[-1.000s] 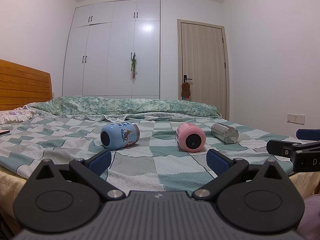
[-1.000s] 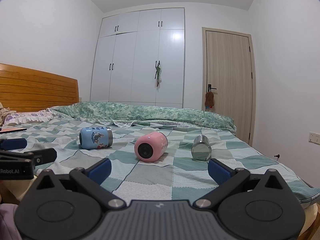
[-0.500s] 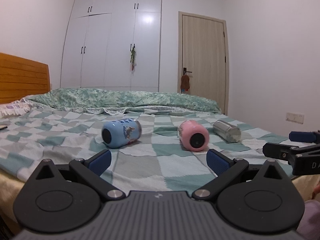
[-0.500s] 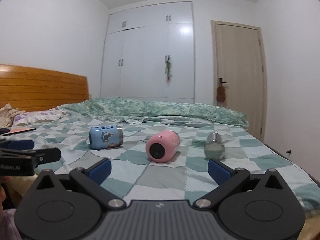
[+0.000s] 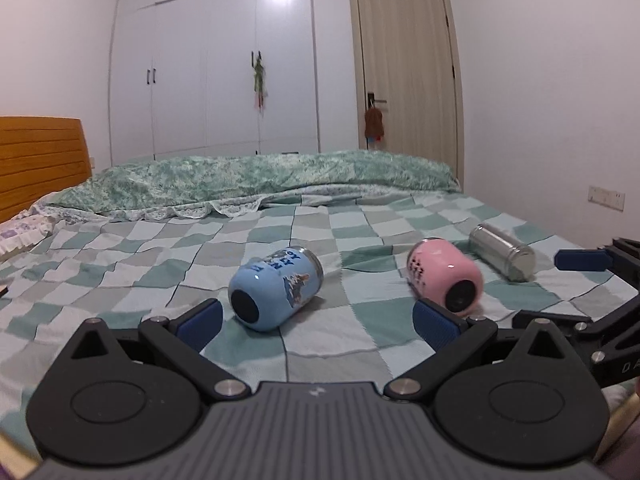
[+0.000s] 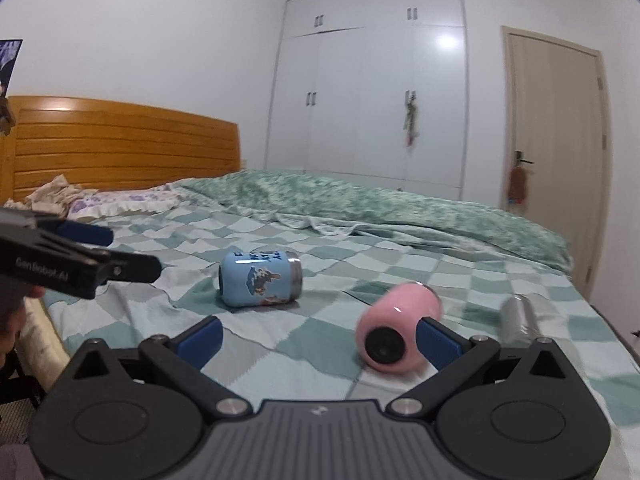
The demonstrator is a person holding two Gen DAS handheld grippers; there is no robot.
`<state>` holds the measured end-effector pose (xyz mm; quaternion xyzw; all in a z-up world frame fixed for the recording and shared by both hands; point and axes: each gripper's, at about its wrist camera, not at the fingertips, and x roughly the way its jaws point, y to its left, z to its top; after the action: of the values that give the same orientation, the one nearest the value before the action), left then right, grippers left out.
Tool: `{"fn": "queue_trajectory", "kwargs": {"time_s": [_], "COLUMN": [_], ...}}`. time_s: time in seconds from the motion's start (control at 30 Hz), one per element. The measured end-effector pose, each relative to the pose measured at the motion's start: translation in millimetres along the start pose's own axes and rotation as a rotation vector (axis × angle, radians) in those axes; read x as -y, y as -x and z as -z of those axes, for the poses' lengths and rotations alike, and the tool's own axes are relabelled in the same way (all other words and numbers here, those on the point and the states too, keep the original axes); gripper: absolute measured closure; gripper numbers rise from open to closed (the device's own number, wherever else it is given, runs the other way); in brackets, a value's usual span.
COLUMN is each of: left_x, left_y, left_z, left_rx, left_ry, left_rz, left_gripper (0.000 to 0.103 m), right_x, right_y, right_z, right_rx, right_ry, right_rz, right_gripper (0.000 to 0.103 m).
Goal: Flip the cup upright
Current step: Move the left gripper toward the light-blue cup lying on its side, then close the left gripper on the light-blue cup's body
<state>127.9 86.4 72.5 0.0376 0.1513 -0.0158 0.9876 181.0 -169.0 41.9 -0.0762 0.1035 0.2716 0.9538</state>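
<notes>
At the bottom of the frame the left hand-held gripper (image 5: 316, 316) showed its blue-padded fingers (image 5: 200, 316) spread wide apart, holding nothing. Just above them, at centre, a light-blue printed cylindrical cup (image 5: 276, 288) lay on its side on the bed's green-and-white checked quilt (image 5: 120, 272), dark base toward the camera. Right of it a pink cup (image 5: 444, 276) also lay sideways, and beyond that a shiny steel cup (image 5: 502, 251). The right hand-held gripper (image 5: 600, 288) entered at the right edge, its fingers apart.
</notes>
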Motion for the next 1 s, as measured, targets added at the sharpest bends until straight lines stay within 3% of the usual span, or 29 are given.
{"fn": "queue_trajectory", "kwargs": {"time_s": [0.27,0.43,0.73,1.0], "left_x": [-20.9,-27.5,-35.5,-38.4], "left_y": [-65.7,-109.0,-190.8,-249.0], "left_z": [-29.9,-47.9,-69.7,-71.4], "left_rx": [-0.11,-0.191,-0.41,-0.585], "left_ry": [-0.073,-0.145,-0.271,-0.302], "left_rz": [0.028,-0.001,0.028,0.071], "left_gripper": [0.0,0.0,0.0,0.0], "right_x": [1.7,2.4,3.5,5.9], "right_y": [-70.4,-115.0,-187.6,-229.9], "right_z": [-24.7,-38.3,-51.6,-47.3], "right_rx": [-0.056,-0.135,-0.245,-0.357], "right_ry": [0.067,0.118,0.224,0.249], "right_rz": [-0.082,-0.132,-0.218,-0.269], "right_gripper": [0.0,0.0,0.0,0.0]}}
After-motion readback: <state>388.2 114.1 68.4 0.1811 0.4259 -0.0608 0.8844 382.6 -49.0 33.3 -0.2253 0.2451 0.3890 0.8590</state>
